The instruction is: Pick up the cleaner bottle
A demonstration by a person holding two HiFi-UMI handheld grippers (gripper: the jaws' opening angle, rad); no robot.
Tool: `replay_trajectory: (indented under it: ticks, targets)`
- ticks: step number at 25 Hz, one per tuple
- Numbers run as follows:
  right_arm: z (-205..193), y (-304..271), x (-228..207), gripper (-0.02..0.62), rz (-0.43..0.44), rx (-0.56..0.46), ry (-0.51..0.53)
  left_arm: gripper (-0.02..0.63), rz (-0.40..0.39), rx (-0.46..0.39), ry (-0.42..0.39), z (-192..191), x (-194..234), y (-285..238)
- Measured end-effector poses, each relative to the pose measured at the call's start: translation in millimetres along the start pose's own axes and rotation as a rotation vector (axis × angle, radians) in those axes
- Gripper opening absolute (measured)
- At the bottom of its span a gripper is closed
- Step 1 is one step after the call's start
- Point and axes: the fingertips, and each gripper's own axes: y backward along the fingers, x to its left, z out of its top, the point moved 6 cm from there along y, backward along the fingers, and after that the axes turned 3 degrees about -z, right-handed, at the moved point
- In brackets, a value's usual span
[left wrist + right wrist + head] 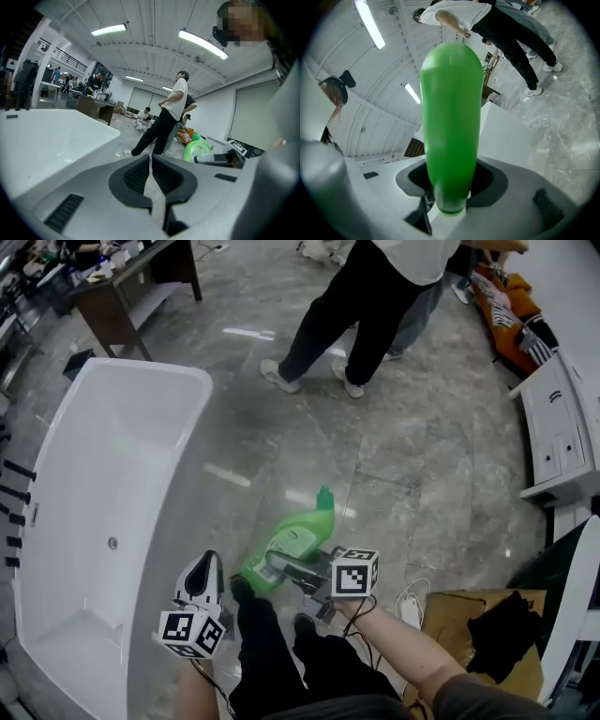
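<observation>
Cleaner bottle gripped and seemingly off the floor.

Clamps the green cleaner bottle [298, 538] between the right gripper [451, 187] jaws, low on its body near the base. Carries it roughly level, cap pointing away, just beside the white bathtub [89, 465]. Keeps the left gripper [151, 180] jaws pressed together on nothing, near the tub. Looks like a finished pick-up, using 1 gripper only, with the bottle apparently clear of the grey floor [441, 456]. Leaves little more than keeping a firm hold.
</observation>
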Motion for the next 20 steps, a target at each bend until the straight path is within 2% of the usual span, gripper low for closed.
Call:
replay_trajectory:
  ticks: [3, 5, 10, 13, 17, 20]
  targets:
    - [-6, 24, 33, 0.202, -0.001, 0.009, 0.002, 0.028, 0.052, 0.008, 0.006, 11, -14, 42]
    - [-11, 38, 52, 0.202, -0.006, 0.013, 0.021, 0.028, 0.074, 0.008, 0.04, 16, -24, 65]
    - [-25, 63, 81, 0.202, -0.013, 0.02, 0.019, 0.028, 0.098, -0.037, 0.077, 35, -54, 96]
    - [-32, 68, 95, 0.202, -0.006, 0.015, -0.001, 0.028, 0.084, -0.063, 0.085, 45, -68, 107]
    - [-43, 69, 114, 0.202, -0.005, 0.018, 0.016, 0.028, 0.041, -0.055, 0.026, 51, -84, 129]
    - [-56, 67, 130, 0.202, -0.01, 0.016, 0.032, 0.028, 0.043, -0.082, 0.042, 51, -84, 156]
